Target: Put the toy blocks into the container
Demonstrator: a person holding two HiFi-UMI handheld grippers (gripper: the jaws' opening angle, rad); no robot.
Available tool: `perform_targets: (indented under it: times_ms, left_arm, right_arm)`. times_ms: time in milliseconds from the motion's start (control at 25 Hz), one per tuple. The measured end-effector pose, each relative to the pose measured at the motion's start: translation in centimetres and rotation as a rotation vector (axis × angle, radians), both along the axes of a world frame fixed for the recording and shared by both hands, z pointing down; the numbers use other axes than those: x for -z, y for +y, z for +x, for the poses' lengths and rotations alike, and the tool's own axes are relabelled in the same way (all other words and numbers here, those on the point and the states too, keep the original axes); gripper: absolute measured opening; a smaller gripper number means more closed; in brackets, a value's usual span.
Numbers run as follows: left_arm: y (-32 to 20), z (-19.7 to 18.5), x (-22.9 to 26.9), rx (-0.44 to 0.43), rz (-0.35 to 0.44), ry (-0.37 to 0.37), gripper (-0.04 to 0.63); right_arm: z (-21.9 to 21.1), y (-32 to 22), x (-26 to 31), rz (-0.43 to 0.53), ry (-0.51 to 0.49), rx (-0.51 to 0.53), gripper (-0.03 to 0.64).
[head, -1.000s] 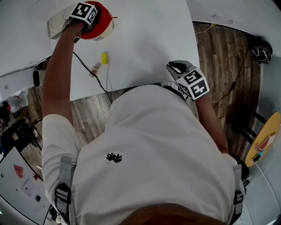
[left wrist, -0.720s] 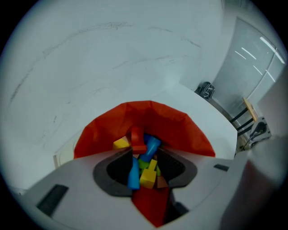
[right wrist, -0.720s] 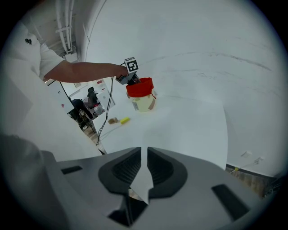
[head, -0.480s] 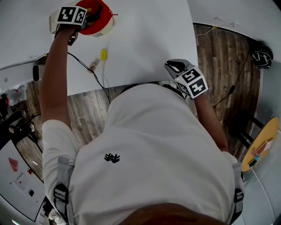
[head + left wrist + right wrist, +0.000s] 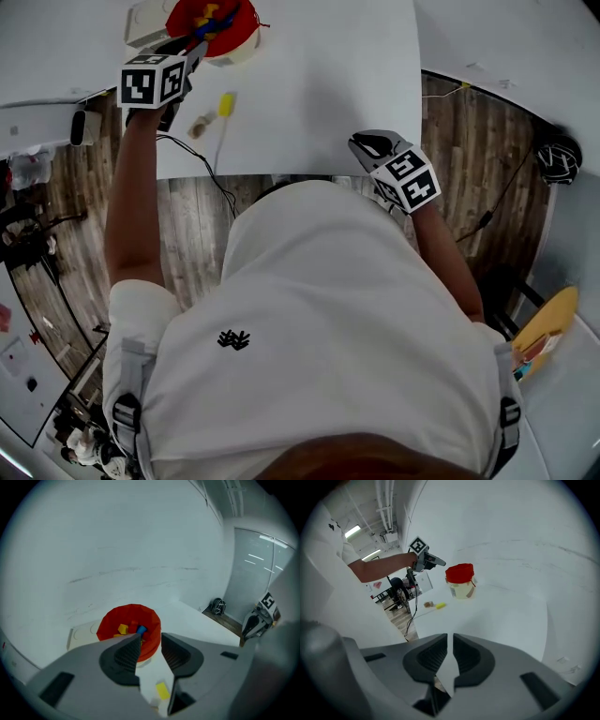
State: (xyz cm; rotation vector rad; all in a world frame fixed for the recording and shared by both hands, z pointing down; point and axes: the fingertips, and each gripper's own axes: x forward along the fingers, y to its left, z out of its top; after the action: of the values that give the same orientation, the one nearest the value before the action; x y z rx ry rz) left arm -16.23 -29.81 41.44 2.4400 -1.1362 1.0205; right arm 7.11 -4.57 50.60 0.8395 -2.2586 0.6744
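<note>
The red container (image 5: pixel 214 21) stands at the far left of the white table (image 5: pixel 319 84) with yellow, blue and red blocks inside it (image 5: pixel 132 626). A yellow block (image 5: pixel 225 103) and a brownish block (image 5: pixel 200 124) lie on the table just nearer than it. My left gripper (image 5: pixel 190 49) hovers beside the container's near rim. It is open; its jaws (image 5: pixel 150 641) have just been closing with nothing between them. My right gripper (image 5: pixel 367 142) rests over the table's near edge. Its jaws (image 5: pixel 450 641) are shut and hold nothing.
A white box (image 5: pixel 145 19) sits behind the container. A black cable (image 5: pixel 202 164) runs off the table's near edge to the wooden floor. The right gripper view shows the container (image 5: pixel 460 573) on a cream base, with both loose blocks (image 5: pixel 439 605) to its left.
My left gripper has lifted away from above the red container and drawn back toward the near side. The right gripper has kept its place.
</note>
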Motion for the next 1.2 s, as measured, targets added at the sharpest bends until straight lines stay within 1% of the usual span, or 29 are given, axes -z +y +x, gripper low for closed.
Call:
perform_targets:
  times_ms: [160, 320, 400, 480, 600, 640, 720, 800, 880, 960, 1080, 1200]
  left_arm:
    - [4.9, 0.1, 0.4, 0.037, 0.08, 0.063, 0.118]
    - [8.9, 0.6, -0.5, 0.093, 0.117, 0.136, 0.071]
    - [10.9, 0.8, -1.2, 0.126, 0.126, 0.158, 0.031]
    - [12.6, 0.8, -2.2, 0.158, 0.124, 0.178, 0.013]
    - [15.1, 0.9, -4.1, 0.189, 0.112, 0.208, 0.008]
    - [15.8, 0.8, -5.0, 0.195, 0.106, 0.206, 0.008]
    - [17.1, 0.2, -6.7, 0.212, 0.102, 0.17, 0.008]
    - [18.2, -1.0, -8.4, 0.236, 0.1, 0.131, 0.009]
    - [18.9, -2.6, -10.1, 0.269, 0.085, 0.109, 0.015]
    - [19.1, -4.3, -11.7, 0.301, 0.073, 0.085, 0.073]
    - [19.1, -7.0, -13.6, 0.345, 0.061, 0.048, 0.106]
    - [18.5, -9.1, -15.2, 0.356, 0.043, 0.009, 0.142]
  right_arm:
    - [0.0, 0.6, -0.5, 0.002, -0.002, 0.063, 0.038]
    - [-0.4, 0.6, -0.6, 0.012, 0.003, 0.14, 0.037]
    - [-0.6, 0.4, -0.7, 0.01, -0.004, 0.166, 0.037]
    - [-0.9, 0.3, -0.7, 0.006, -0.007, 0.192, 0.037]
    - [-1.2, 0.0, -0.9, 0.006, -0.004, 0.235, 0.037]
    - [-1.3, -0.2, -1.0, 0.005, -0.004, 0.244, 0.037]
    - [-1.4, -0.5, -1.2, 0.001, 0.001, 0.26, 0.037]
    - [-1.6, -0.5, -1.3, -0.003, 0.008, 0.277, 0.037]
    - [-2.0, -0.6, -1.5, -0.006, 0.013, 0.289, 0.037]
    - [-2.3, -0.6, -1.8, -0.012, 0.018, 0.297, 0.037]
    - [-2.6, -0.7, -1.6, -0.016, 0.026, 0.299, 0.037]
    - [-3.2, -1.0, -1.4, -0.015, 0.033, 0.291, 0.037]
